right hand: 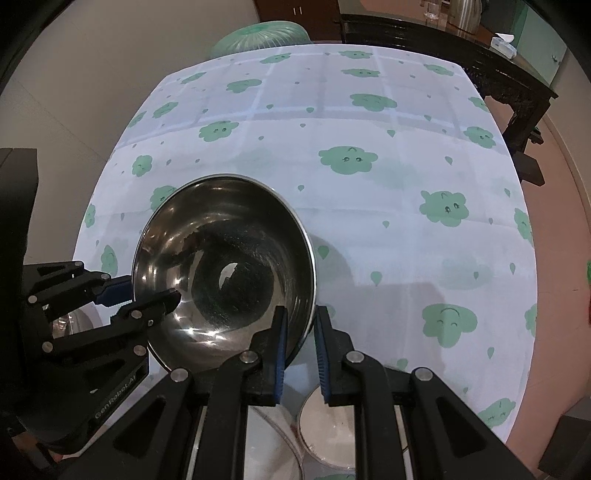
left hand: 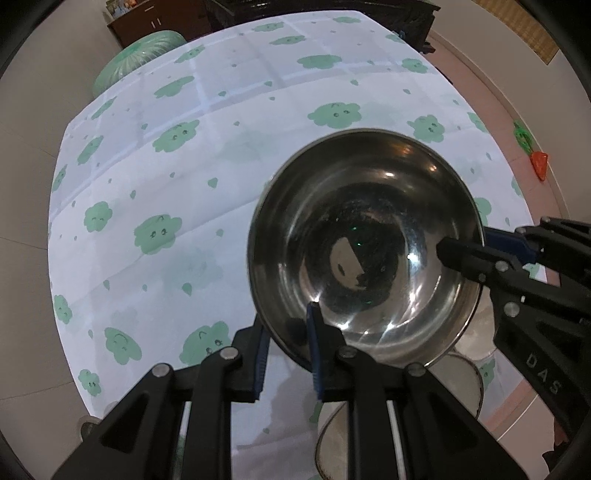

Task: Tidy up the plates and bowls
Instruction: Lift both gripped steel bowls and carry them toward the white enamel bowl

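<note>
A steel bowl [left hand: 365,243] is held up above the table by both grippers; it also shows in the right wrist view [right hand: 225,273]. My left gripper [left hand: 288,347] is shut on the bowl's near rim, one finger inside and one outside. My right gripper [right hand: 301,343] is shut on the rim's opposite side. In the left wrist view the right gripper [left hand: 476,254] grips the bowl's right edge. In the right wrist view the left gripper [right hand: 147,295] grips its left edge. Pale plates or bowls [right hand: 328,432] lie on the table below the grippers.
The table [right hand: 369,221] wears a white cloth with green cloud prints. A green cushion [right hand: 258,33] and dark wooden furniture [right hand: 443,40] stand beyond its far edge. A steel rim [left hand: 472,380] lies under the held bowl. A small orange-and-green toy [left hand: 535,155] lies on the floor.
</note>
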Demonstrator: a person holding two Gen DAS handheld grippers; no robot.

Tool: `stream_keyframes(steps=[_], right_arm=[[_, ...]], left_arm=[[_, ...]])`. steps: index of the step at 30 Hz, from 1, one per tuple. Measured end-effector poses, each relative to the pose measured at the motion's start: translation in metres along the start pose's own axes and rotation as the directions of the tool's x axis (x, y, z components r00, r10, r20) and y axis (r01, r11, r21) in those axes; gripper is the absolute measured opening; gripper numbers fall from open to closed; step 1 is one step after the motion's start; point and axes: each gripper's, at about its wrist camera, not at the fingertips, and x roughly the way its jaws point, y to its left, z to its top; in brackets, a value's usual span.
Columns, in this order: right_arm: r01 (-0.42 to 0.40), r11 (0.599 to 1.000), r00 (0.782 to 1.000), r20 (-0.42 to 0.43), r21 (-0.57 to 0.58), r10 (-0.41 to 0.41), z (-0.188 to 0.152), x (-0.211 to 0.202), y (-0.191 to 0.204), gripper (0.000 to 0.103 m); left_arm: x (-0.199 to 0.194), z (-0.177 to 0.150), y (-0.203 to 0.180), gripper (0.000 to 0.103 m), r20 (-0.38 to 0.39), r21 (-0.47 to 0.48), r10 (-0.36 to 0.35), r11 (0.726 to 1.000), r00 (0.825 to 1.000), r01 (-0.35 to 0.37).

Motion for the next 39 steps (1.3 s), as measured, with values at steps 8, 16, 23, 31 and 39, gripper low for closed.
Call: stream_keyframes(steps=[8, 16, 23, 31, 39], right_arm=[[0.009, 1.000, 1.000, 0.006, -0.004, -0.009, -0.011, -0.013, 0.009, 0.016], [0.020, 1.000, 1.000, 0.018, -0.001, -0.020, -0.024, -0.028, 0.019, 0.016], [0.041, 0.999, 0.999, 0.032, -0.001, -0.041, -0.038, -0.044, 0.027, 0.016], [0.055, 0.998, 0.998, 0.029, 0.016, -0.055, -0.057, -0.053, 0.034, 0.016], [0.056, 0.997, 0.998, 0.004, 0.045, -0.056, -0.082, -0.052, 0.032, 0.017]], left_arm=[[-0.015, -0.016, -0.001, 0.017, 0.014, 0.009, -0.004, 1.000, 1.000, 0.004], [-0.031, -0.031, -0.001, 0.017, 0.033, 0.024, -0.006, 1.000, 0.999, 0.006], [-0.041, -0.045, -0.004, 0.017, 0.041, 0.042, -0.017, 0.999, 0.999, 0.015], [-0.050, -0.062, -0.009, 0.017, 0.045, 0.066, -0.032, 0.997, 0.998, 0.029], [-0.052, -0.080, -0.020, 0.017, 0.042, 0.105, -0.036, 0.994, 0.998, 0.031]])
